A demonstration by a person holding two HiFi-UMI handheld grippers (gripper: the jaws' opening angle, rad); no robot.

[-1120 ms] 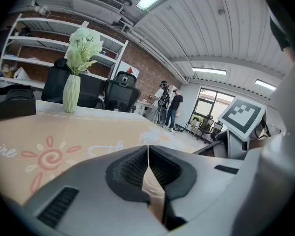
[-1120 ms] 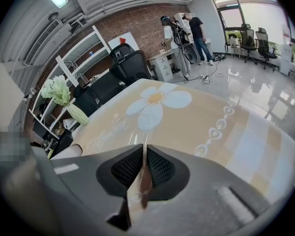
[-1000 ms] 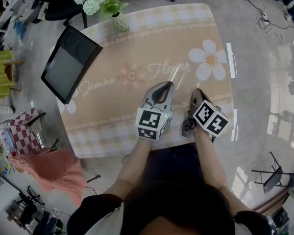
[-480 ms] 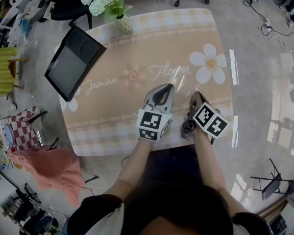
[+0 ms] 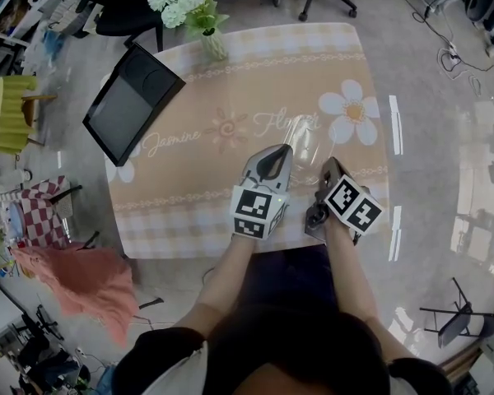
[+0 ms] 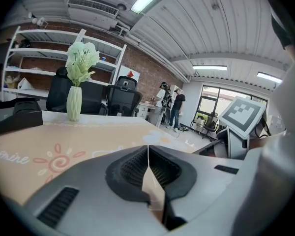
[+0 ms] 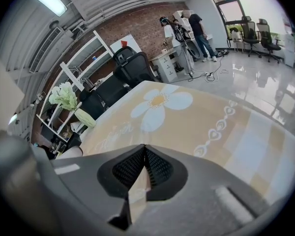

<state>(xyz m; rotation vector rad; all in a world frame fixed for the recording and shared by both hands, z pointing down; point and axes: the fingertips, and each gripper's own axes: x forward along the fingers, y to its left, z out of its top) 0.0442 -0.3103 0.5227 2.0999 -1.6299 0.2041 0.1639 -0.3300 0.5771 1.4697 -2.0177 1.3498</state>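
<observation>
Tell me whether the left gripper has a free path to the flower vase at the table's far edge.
Probably yes. The left gripper, shut and empty, is at the near side; only bare tabletop lies between it and the vase. The black panel sits off to the left.

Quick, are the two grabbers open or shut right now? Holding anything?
Left gripper: shut, holding nothing.
Right gripper: shut, holding nothing.
</observation>
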